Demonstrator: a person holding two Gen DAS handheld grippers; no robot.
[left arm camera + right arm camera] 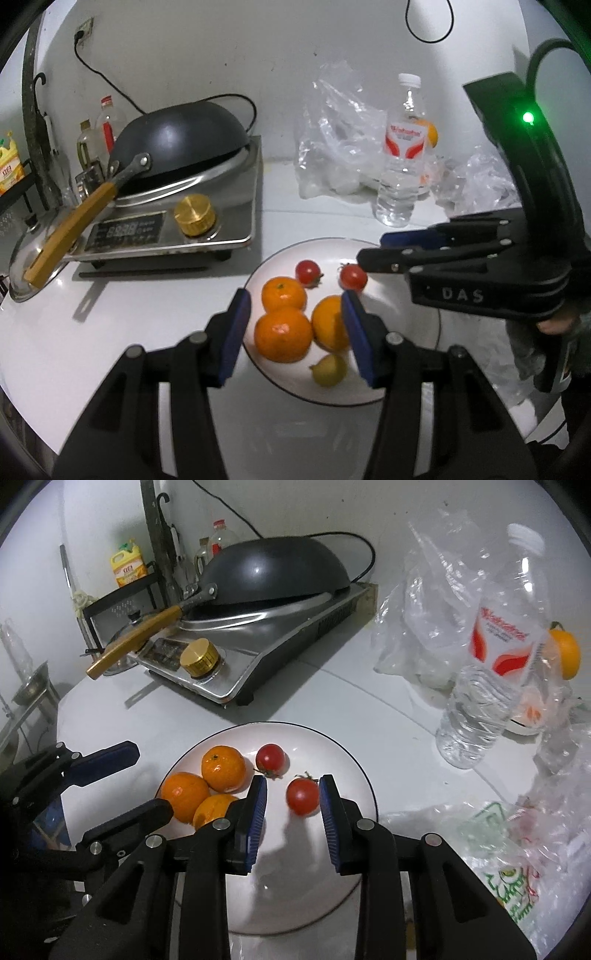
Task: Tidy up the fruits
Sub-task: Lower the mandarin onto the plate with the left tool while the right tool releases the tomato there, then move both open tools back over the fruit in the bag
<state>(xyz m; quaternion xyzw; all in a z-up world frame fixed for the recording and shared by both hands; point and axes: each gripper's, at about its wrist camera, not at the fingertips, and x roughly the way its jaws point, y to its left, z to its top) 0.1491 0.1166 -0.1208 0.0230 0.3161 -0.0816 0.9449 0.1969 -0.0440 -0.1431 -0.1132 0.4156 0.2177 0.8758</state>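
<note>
A white plate (364,775) sits on a white surface (295,686), in front of a cooker with a dark wok (280,568) on it. On the plate are held three oranges (223,768), two small tomatoes and, seen only from the left wrist view, a small yellowish fruit (328,369), perhaps a lemon.

The right tool (293,794) is poised over the plate with its pads a little apart; the nearer tomato (303,795) lies between the tips, with gaps on both sides, so it is not clamped. The other tomato (271,757) lies just beyond, toward the cooker.

The left tool (295,325) is held open and empty above the oranges. One more orange (565,653) is seen behind a water bottle (476,701) among clear plastic bags (424,609), well apart from the plate; the right tool is judged the nearer to it.
</note>
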